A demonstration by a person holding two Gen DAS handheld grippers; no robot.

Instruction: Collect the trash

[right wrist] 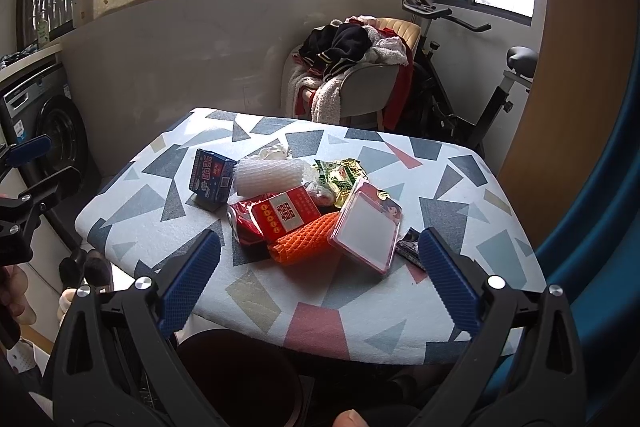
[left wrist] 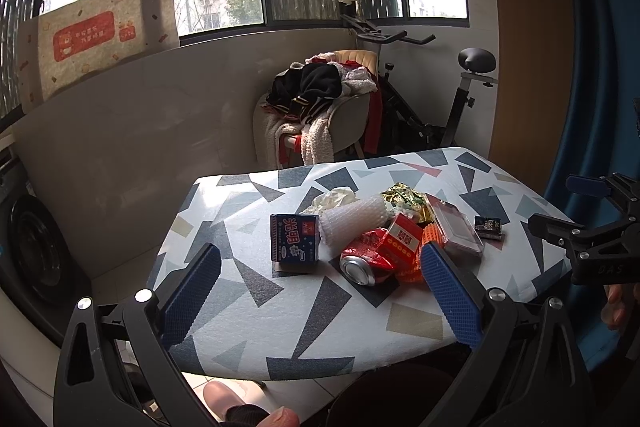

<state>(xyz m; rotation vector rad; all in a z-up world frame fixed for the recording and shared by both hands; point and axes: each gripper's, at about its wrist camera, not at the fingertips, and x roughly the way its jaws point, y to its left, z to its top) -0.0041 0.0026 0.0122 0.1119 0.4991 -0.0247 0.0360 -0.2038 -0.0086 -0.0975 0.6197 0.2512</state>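
A heap of trash lies mid-table: a blue milk carton (left wrist: 295,237) (right wrist: 212,179), a white foam net (left wrist: 354,225) (right wrist: 270,174), a crushed red can (left wrist: 366,261) (right wrist: 244,223), a red box (left wrist: 402,241) (right wrist: 286,213), an orange foam net (right wrist: 306,243), a clear pink-rimmed tray (left wrist: 456,231) (right wrist: 366,229), a gold wrapper (left wrist: 404,201) (right wrist: 340,173) and a small dark packet (left wrist: 489,227) (right wrist: 408,247). My left gripper (left wrist: 320,267) hangs open above the table's near side, nothing between its pads. My right gripper (right wrist: 320,251) is open too, short of the pile.
The patterned table (left wrist: 256,307) (right wrist: 160,195) fills the middle. A dark round bin (right wrist: 240,379) stands under its near edge. Behind are a chair piled with clothes (left wrist: 320,107) (right wrist: 352,67), an exercise bike (left wrist: 460,99) and a washing machine (right wrist: 52,131) at left.
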